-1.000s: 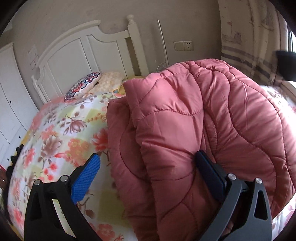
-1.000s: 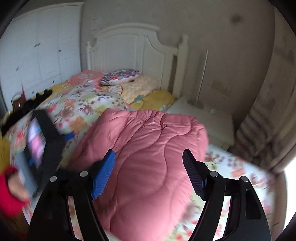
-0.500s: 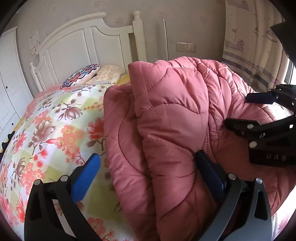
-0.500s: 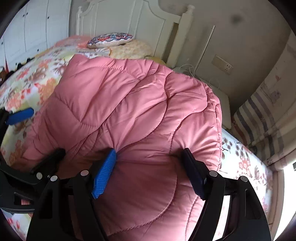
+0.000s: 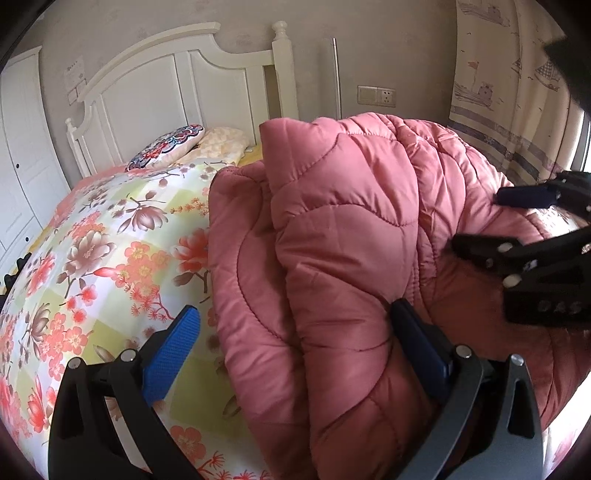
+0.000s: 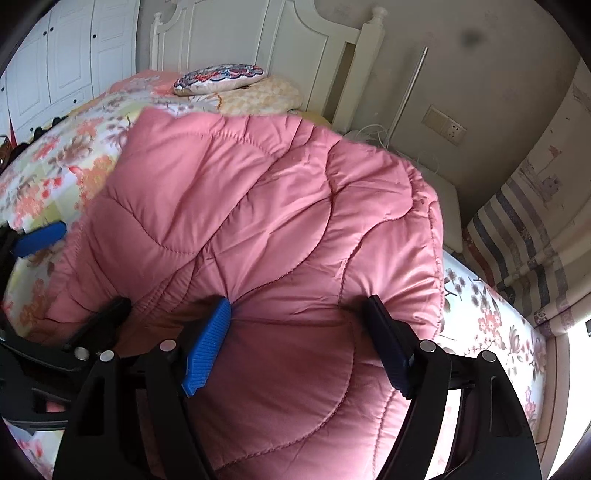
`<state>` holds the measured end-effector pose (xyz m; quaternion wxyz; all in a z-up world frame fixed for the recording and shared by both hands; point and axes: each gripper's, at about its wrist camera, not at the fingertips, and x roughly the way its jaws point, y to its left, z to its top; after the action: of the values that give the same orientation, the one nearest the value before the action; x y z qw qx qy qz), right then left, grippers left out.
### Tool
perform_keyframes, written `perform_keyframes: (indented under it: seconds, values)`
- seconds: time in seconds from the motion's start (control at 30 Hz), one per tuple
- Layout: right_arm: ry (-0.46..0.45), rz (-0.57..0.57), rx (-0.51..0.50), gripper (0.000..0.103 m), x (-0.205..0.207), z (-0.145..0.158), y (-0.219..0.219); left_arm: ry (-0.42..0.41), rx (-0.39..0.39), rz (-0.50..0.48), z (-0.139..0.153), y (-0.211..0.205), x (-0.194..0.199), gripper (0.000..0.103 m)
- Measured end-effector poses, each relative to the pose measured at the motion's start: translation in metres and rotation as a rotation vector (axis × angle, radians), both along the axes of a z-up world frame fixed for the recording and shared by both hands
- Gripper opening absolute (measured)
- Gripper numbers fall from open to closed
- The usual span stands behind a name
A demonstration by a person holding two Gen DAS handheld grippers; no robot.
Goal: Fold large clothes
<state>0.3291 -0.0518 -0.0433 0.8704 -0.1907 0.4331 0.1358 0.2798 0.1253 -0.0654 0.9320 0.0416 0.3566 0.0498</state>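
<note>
Left wrist view: pink quilted coat [image 5: 351, 236] bundled in thick folds on bed [image 5: 110, 240], toward its right edge, pillows beyond. Left tongs [image 5: 299, 350] spread, right pad buried in padding. Right tongs [image 6: 295, 343] spread wide, astride puffy fold, grip uncertain. Judgement: light, soft, slippery shell, springs back; take hold at quilted seam edges.

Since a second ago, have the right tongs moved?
Yes. The right tongs have come down over the pink quilted coat; the white headboard has slid up the right-wrist view.
</note>
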Motion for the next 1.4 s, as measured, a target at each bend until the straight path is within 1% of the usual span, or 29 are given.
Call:
perform_keyframes:
  seconds: [0.07, 0.1, 0.13, 0.2, 0.23, 0.33, 0.37, 0.4, 0.47, 0.57, 0.6, 0.67, 0.7, 0.73, 0.77, 0.83, 0.87, 0.9, 0.93, 0.97, 1.0, 1.07, 1.1, 1.2, 1.23, 1.27, 1.33, 1.4]
  values:
    - [-0.017, 0.004, 0.017, 0.08, -0.003, 0.002, -0.001, -0.001, -0.004, 0.005, 0.001, 0.0, 0.0, 0.101]
    - [-0.015, 0.003, 0.005, 0.084, -0.003, -0.005, -0.001, 0.0, -0.006, 0.006, 0.001, -0.001, 0.0, 0.101]
    - [-0.022, 0.0, -0.001, 0.086, -0.004, -0.011, -0.001, 0.004, -0.005, 0.004, 0.001, -0.001, 0.001, 0.101]
    - [-0.019, -0.005, 0.025, 0.087, -0.002, -0.012, -0.004, -0.003, 0.0, 0.007, 0.0, -0.003, 0.0, 0.101]
    - [-0.019, 0.003, 0.024, 0.087, -0.003, -0.008, -0.003, -0.001, -0.009, 0.01, 0.001, -0.002, 0.0, 0.101]
    - [-0.063, 0.013, 0.019, 0.086, -0.017, 0.007, -0.005, 0.002, -0.046, 0.009, 0.004, 0.004, 0.0, 0.101]
    - [-0.086, 0.001, 0.03, 0.086, -0.024, 0.015, -0.01, 0.004, -0.071, 0.01, 0.006, 0.007, -0.001, 0.101]
    - [-0.099, -0.004, 0.05, 0.086, -0.028, 0.021, -0.014, 0.003, -0.079, 0.006, 0.008, 0.008, -0.002, 0.101]
    - [-0.102, -0.008, 0.099, 0.087, -0.035, 0.032, -0.026, -0.002, -0.072, -0.001, 0.012, 0.007, -0.005, 0.101]
    - [-0.084, -0.035, 0.146, 0.087, -0.027, 0.048, -0.046, 0.003, -0.089, -0.006, 0.02, 0.008, -0.009, 0.101]
    - [-0.087, -0.047, 0.144, 0.087, -0.021, 0.052, -0.05, 0.001, -0.094, -0.005, 0.024, 0.009, -0.011, 0.101]
    - [-0.091, -0.058, 0.134, 0.087, -0.002, 0.061, -0.052, -0.024, -0.063, 0.007, 0.035, 0.011, -0.016, 0.101]
    - [-0.085, -0.046, 0.123, 0.087, 0.006, 0.064, -0.048, -0.023, -0.038, 0.01, 0.038, 0.011, -0.015, 0.101]
    - [-0.067, -0.014, 0.102, 0.087, 0.019, 0.064, -0.038, -0.011, -0.032, 0.008, 0.038, 0.012, -0.013, 0.101]
    - [-0.024, 0.024, 0.073, 0.087, 0.033, 0.06, -0.026, 0.005, -0.042, 0.005, 0.035, 0.014, -0.01, 0.101]
    - [0.016, 0.056, 0.014, 0.087, 0.056, 0.049, 0.002, 0.026, -0.082, 0.008, 0.029, 0.019, -0.006, 0.101]
    - [0.034, 0.068, -0.008, 0.087, 0.067, 0.041, 0.017, 0.03, -0.104, 0.008, 0.026, 0.022, -0.006, 0.101]
    - [0.051, 0.079, -0.011, 0.087, 0.073, 0.034, 0.028, 0.029, -0.115, 0.009, 0.024, 0.024, -0.006, 0.101]
    - [0.088, 0.101, -0.005, 0.087, 0.08, 0.024, 0.041, 0.025, -0.124, 0.011, 0.022, 0.026, -0.007, 0.101]
    - [0.141, 0.123, -0.012, 0.087, 0.087, 0.008, 0.057, 0.024, -0.123, 0.017, 0.021, 0.027, -0.008, 0.101]
    - [0.159, 0.121, -0.038, 0.088, 0.091, -0.003, 0.066, 0.021, -0.111, 0.036, 0.021, 0.029, -0.01, 0.101]
    - [0.154, 0.115, -0.062, 0.089, 0.092, -0.021, 0.084, 0.0, -0.082, 0.09, 0.024, 0.035, -0.015, 0.101]
    - [0.147, 0.112, -0.07, 0.09, 0.089, -0.025, 0.091, -0.003, -0.078, 0.116, 0.026, 0.041, -0.018, 0.101]
    - [0.106, 0.124, -0.117, 0.09, 0.08, -0.027, 0.109, 0.011, -0.111, 0.16, 0.031, 0.061, -0.02, 0.101]
    - [0.104, 0.127, -0.117, 0.09, 0.08, -0.025, 0.109, 0.005, -0.114, 0.176, 0.035, 0.067, -0.019, 0.101]
    - [0.115, 0.122, -0.087, 0.089, 0.083, -0.021, 0.104, -0.009, -0.112, 0.201, 0.04, 0.074, -0.019, 0.101]
    - [0.113, 0.109, -0.021, 0.089, 0.083, -0.009, 0.09, -0.034, -0.082, 0.265, 0.049, 0.089, -0.012, 0.101]
    - [0.076, 0.075, 0.05, 0.089, 0.08, 0.013, 0.067, -0.004, -0.042, 0.292, 0.047, 0.098, 0.006, 0.101]
